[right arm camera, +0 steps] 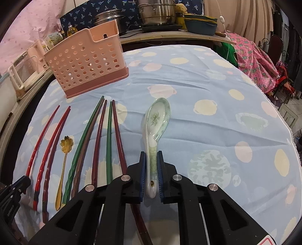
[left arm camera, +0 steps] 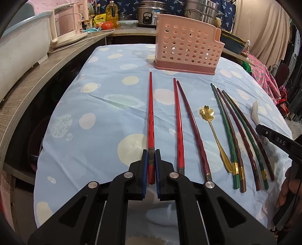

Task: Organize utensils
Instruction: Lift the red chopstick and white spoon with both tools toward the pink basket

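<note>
My left gripper (left arm camera: 151, 153) is shut on the butt end of a red chopstick (left arm camera: 150, 113) that lies on the blue tablecloth. My right gripper (right arm camera: 151, 155) is shut on the handle of a white-green ceramic spoon (right arm camera: 157, 116) on the cloth. A pink perforated utensil holder (left arm camera: 186, 47) stands at the far side; it also shows in the right wrist view (right arm camera: 85, 60). Between the grippers lie a red chopstick (left arm camera: 178, 122), a dark red chopstick (left arm camera: 192, 128), a gold flower spoon (left arm camera: 206, 113) and several green and maroon chopsticks (left arm camera: 237, 132).
A wooden counter (left arm camera: 28, 84) runs along the left with a pink kettle (left arm camera: 69, 20), bottles and a tomato. Steel pots (right arm camera: 156, 11) and a blue dish (right arm camera: 201, 24) stand behind. Pink patterned cloth (right arm camera: 254, 56) hangs at the right table edge.
</note>
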Action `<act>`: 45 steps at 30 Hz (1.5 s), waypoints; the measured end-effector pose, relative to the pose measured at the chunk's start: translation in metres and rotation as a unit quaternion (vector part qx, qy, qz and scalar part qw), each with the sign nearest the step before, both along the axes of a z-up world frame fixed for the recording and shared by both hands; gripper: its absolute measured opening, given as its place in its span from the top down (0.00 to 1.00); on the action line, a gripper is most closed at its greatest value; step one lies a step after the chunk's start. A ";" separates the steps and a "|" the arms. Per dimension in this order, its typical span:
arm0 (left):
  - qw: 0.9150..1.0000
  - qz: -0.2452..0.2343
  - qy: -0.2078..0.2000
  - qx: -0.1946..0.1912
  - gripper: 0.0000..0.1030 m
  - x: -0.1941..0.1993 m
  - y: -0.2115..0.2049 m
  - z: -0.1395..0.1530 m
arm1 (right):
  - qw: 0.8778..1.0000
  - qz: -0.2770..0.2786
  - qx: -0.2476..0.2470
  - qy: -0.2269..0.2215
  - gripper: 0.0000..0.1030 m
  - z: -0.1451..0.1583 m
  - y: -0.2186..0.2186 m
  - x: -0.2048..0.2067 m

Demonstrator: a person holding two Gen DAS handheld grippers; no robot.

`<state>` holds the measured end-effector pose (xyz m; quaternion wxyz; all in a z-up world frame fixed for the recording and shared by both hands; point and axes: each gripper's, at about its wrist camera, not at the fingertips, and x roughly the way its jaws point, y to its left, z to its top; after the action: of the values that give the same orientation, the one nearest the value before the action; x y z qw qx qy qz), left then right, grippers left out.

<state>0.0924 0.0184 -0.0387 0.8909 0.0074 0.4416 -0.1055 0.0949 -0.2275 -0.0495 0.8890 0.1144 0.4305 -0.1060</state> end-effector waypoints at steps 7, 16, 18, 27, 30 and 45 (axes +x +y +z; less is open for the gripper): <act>1.000 0.001 -0.016 -0.006 0.93 -0.014 0.003 0.014 | 1.000 -0.001 0.003 -0.016 0.91 0.015 0.000 -0.023; 0.999 0.003 -0.046 -0.019 0.93 -0.032 0.007 0.048 | 0.999 0.001 0.008 -0.044 0.93 0.046 -0.001 -0.054; 0.998 0.004 -0.054 -0.021 0.93 -0.036 0.007 0.057 | 0.999 0.002 0.010 -0.051 0.94 0.053 -0.002 -0.059; 0.997 0.001 -0.074 -0.028 0.93 -0.040 0.005 0.083 | 0.998 0.008 0.013 -0.063 0.95 0.069 -0.003 -0.070; 0.997 0.002 -0.077 -0.030 0.93 -0.039 0.006 0.092 | 0.997 0.010 0.016 -0.070 0.95 0.076 -0.002 -0.071; 0.988 0.003 -0.148 -0.045 0.93 0.008 0.007 0.180 | 0.989 0.043 0.036 -0.137 0.95 0.149 -0.003 -0.012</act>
<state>0.1001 0.0252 0.1414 0.9463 -0.0186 0.2996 -0.1199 0.0832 -0.2308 0.0991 0.9386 0.1414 0.3126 -0.0348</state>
